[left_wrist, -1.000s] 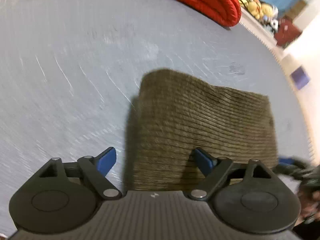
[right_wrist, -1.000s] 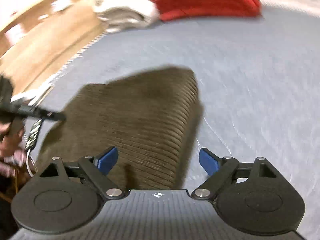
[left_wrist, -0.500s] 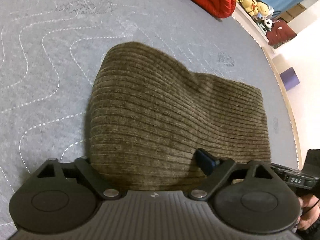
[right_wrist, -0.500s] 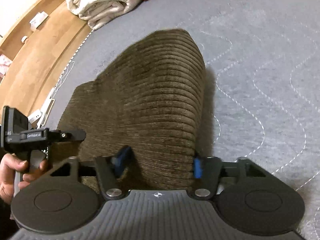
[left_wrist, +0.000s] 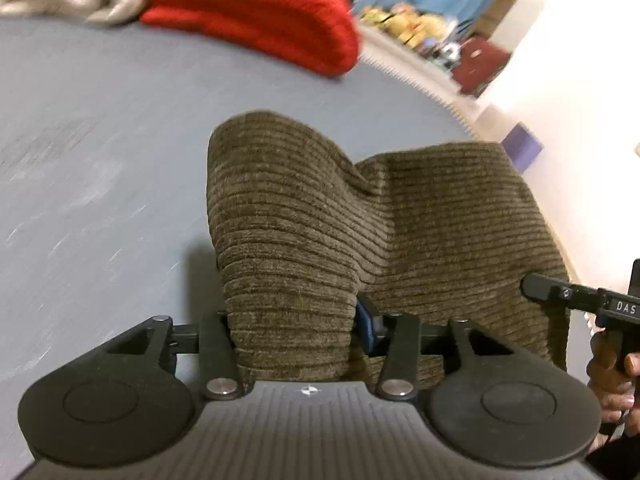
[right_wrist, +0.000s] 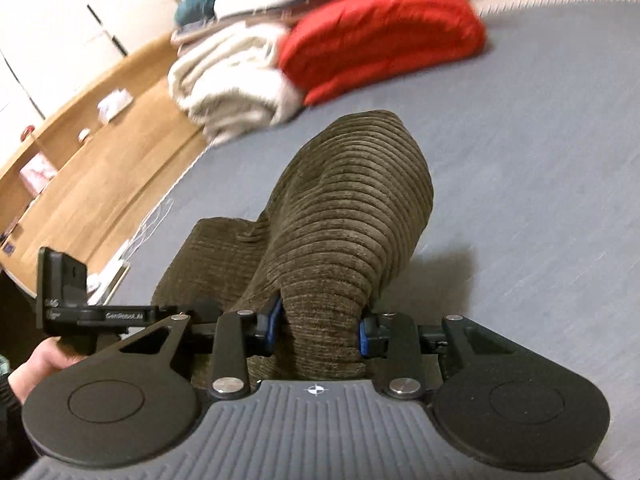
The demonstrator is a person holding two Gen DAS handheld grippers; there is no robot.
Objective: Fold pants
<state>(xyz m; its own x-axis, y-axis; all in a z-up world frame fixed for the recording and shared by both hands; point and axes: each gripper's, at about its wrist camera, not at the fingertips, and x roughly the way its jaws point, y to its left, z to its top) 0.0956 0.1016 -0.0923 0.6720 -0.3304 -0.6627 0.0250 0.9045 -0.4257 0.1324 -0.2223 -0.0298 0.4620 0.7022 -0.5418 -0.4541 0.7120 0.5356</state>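
Note:
The folded brown corduroy pants (left_wrist: 320,216) hang between both grippers over a grey mattress (left_wrist: 100,140). My left gripper (left_wrist: 294,324) is shut on the pants' left near corner, which bunches between the fingers. My right gripper (right_wrist: 320,328) is shut on the right near corner of the pants (right_wrist: 352,208). The cloth is lifted at the near edge and sags in the middle. The right gripper shows at the right edge of the left wrist view (left_wrist: 576,300); the left gripper shows at the left of the right wrist view (right_wrist: 100,312).
A red quilt (left_wrist: 260,12) and a cream folded blanket (right_wrist: 228,80) lie at the far end of the mattress. A wooden floor (right_wrist: 100,152) runs along the left side. A purple box (left_wrist: 522,152) stands on the floor at right.
Both grippers went from open beside the pants to shut on the near corners. They have since lifted the near edge, so the cloth bunches and rises.

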